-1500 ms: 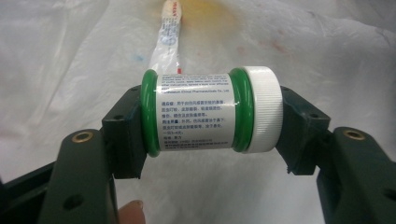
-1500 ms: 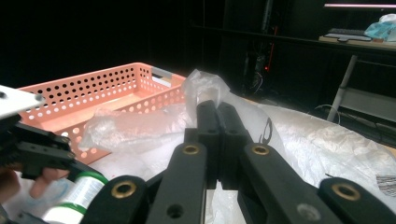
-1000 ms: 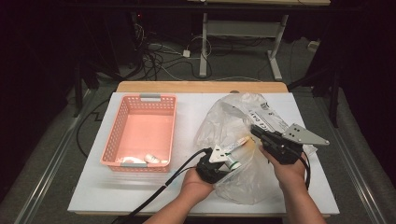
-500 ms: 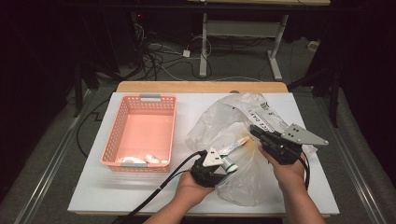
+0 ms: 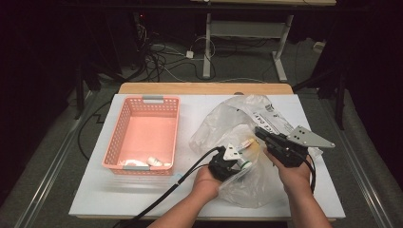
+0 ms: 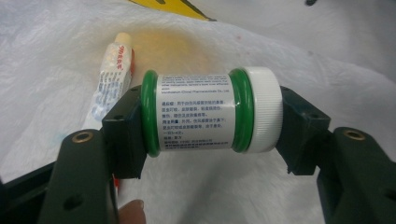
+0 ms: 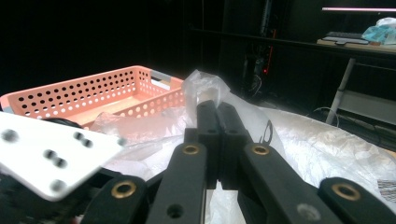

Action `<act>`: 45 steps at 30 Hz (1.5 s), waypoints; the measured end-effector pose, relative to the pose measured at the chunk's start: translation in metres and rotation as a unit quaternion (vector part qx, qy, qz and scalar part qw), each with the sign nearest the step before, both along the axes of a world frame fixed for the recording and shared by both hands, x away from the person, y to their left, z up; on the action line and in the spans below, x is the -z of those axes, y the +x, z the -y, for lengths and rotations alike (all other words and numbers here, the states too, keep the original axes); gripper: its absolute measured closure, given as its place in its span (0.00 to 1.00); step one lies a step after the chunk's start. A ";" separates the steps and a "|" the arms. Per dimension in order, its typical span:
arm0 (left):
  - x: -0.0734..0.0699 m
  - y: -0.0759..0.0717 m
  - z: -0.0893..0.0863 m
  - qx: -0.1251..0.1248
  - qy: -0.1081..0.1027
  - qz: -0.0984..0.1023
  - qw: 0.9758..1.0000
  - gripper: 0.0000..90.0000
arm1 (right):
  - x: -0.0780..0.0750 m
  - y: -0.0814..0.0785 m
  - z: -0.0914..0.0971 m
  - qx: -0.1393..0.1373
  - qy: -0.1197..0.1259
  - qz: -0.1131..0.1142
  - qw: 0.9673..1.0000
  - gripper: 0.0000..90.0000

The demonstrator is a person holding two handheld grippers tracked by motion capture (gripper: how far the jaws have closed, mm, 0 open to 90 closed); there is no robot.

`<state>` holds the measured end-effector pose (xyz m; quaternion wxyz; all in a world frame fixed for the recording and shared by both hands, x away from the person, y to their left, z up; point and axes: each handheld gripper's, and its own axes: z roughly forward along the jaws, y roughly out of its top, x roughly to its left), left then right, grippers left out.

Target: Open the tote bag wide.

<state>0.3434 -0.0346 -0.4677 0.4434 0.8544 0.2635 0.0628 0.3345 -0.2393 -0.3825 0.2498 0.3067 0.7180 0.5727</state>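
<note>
- The left gripper [image 6: 205, 140] is clamped on a small white jar [image 6: 210, 112] with green rings and a white cap, one jaw against its base and the other against the cap; the jar lies sideways between them.
- In the high view the left gripper [image 5: 236, 161] and the jar sit inside the mouth of the clear plastic bag [image 5: 247, 190], at the near right of the white table [image 5: 95, 199].
- Just left of the jar, a small tube [image 6: 114, 74] lies on the plastic, with a yellow patch beyond it.
- The right gripper [image 7: 218, 112] has its jaws pressed together on a fold of the plastic bag [image 7: 205, 88], pinching it up; it sits just right of the left gripper [image 5: 261, 135].
- The pink basket [image 5: 142, 133] stands to the left, well apart from the bag, with a few small white items [image 5: 152, 161] at its near end.
- Crumpled plastic surrounds the jar on all sides.
</note>
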 end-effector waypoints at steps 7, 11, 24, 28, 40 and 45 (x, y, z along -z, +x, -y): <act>0.007 0.015 0.019 0.004 -0.011 -0.005 1.000 0.39 | 0.000 0.000 0.001 -0.001 0.000 0.001 1.000 1.00; 0.011 0.020 0.025 0.004 -0.018 -0.004 1.000 0.38 | 0.001 0.001 0.002 0.001 -0.001 0.001 1.000 1.00; 0.006 0.017 0.012 -0.001 -0.011 -0.005 1.000 0.29 | 0.003 0.001 0.001 0.000 -0.004 -0.005 1.000 1.00; 0.007 0.011 0.002 -0.002 -0.009 -0.005 1.000 0.29 | 0.003 0.001 0.001 -0.001 -0.004 -0.005 1.000 1.00; 0.008 -0.010 -0.026 -0.005 -0.003 -0.002 1.000 0.32 | 0.004 0.001 0.000 0.000 -0.006 -0.005 1.000 1.00; 0.009 -0.018 -0.039 -0.003 -0.002 -0.002 1.000 0.37 | 0.004 0.001 0.000 0.000 -0.008 -0.006 1.000 1.00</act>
